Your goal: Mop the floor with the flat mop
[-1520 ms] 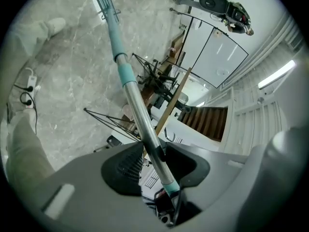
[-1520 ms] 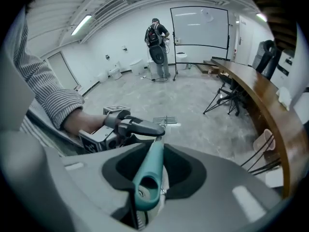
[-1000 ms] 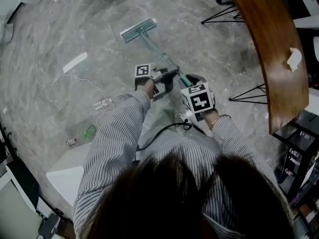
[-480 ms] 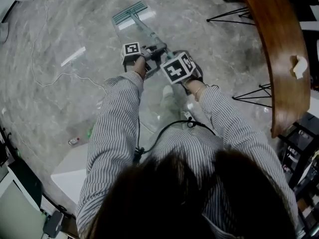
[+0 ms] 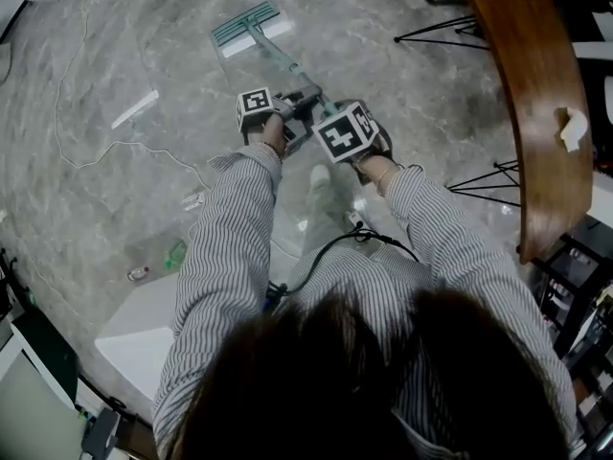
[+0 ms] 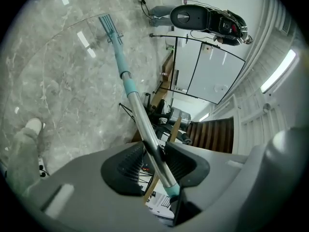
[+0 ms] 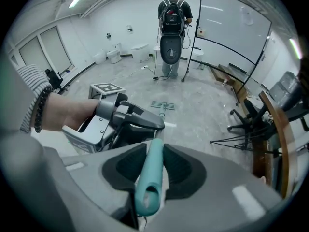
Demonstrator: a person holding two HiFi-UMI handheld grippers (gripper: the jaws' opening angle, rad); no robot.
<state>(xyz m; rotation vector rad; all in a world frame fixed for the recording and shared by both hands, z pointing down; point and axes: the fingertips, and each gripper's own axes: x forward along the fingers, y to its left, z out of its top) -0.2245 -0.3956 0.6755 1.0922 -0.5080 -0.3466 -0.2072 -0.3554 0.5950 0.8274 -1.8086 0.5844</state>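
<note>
Flat mop [image 5: 271, 52], teal head on floor [image 5: 144, 46], silver pole clamped in L gripper [image 6: 154, 151], R gripper [image 7: 153, 161] fingers

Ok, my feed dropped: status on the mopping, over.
Left gripper shut on mop handle, right gripper shut on its teal end. Mop head flat on floor, out front. White cable loose on floor to its left.

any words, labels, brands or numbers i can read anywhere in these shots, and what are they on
None can be read in any view.
left cube on the left tool: black-and-white square pattern only, no letters or numbers
right cube on the right tool: the same, pattern only
flat mop: no print visible
small floor items: labels, if any, too small to read
</note>
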